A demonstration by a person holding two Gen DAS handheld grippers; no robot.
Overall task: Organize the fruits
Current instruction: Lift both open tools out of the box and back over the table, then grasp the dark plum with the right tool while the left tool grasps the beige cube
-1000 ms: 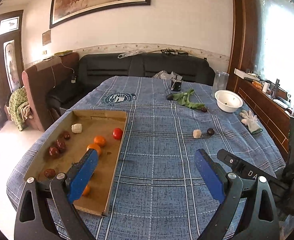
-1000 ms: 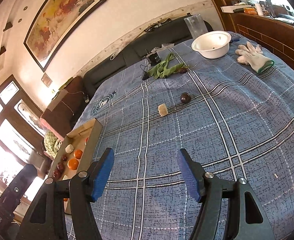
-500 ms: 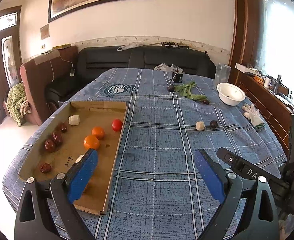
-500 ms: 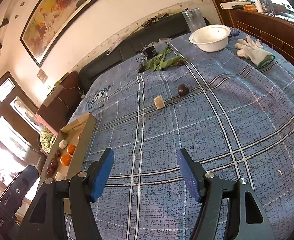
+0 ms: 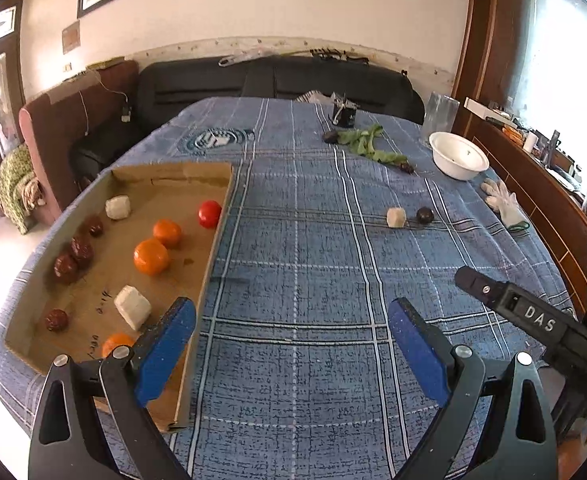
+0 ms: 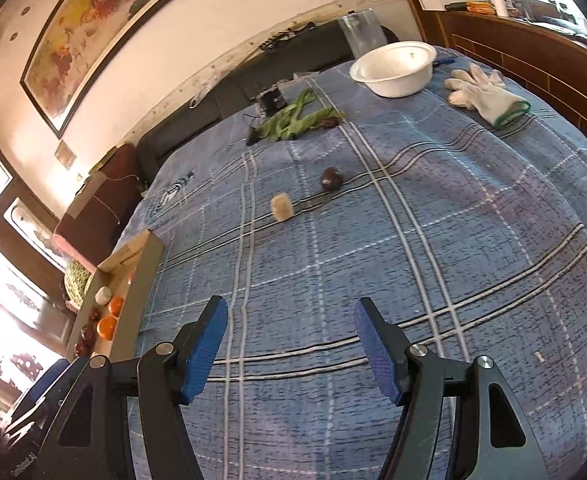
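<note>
Item 1, left gripper (image 5: 291,332): fingers (image 5: 165,344) spread wide, nothing between them. I hold it over the near right wall of the cardboard tray (image 5: 213,248), its left finger above the tray floor.

Item 2, right gripper (image 6: 289,344): fingers parted, grasping nothing, over bare blue cloth (image 6: 433,240), which looks like a bed cover.

Item 3, fruit sorted: in the tray I count 3 oranges, with the largest orange (image 5: 151,256) mid-floor, 1 red fruit (image 5: 209,213) against the right wall, 4 dark fruits along the left side, and 2 pale chunks.

Item 4, fruit loose: 1 pale chunk (image 6: 282,207) and 1 dark round fruit (image 6: 331,179) just beside each other, well ahead of my right gripper and well apart from the tray.

Step in hand, as I judge it: fetch 1 of those 2 loose pieces with the right gripper. To do it well I would come in low with 1 finger on each side, centre the piece, and close gently; the round fruit may roll on the soft cloth, and the neighbour sits close enough to get nudged.

Room: open cloth between my right gripper and the pair. The white bowl (image 6: 393,68), glove (image 6: 485,94) and greens (image 6: 293,120) lie beyond them. The tray's raised wall is the 1 edge to lift over at delivery.
</note>
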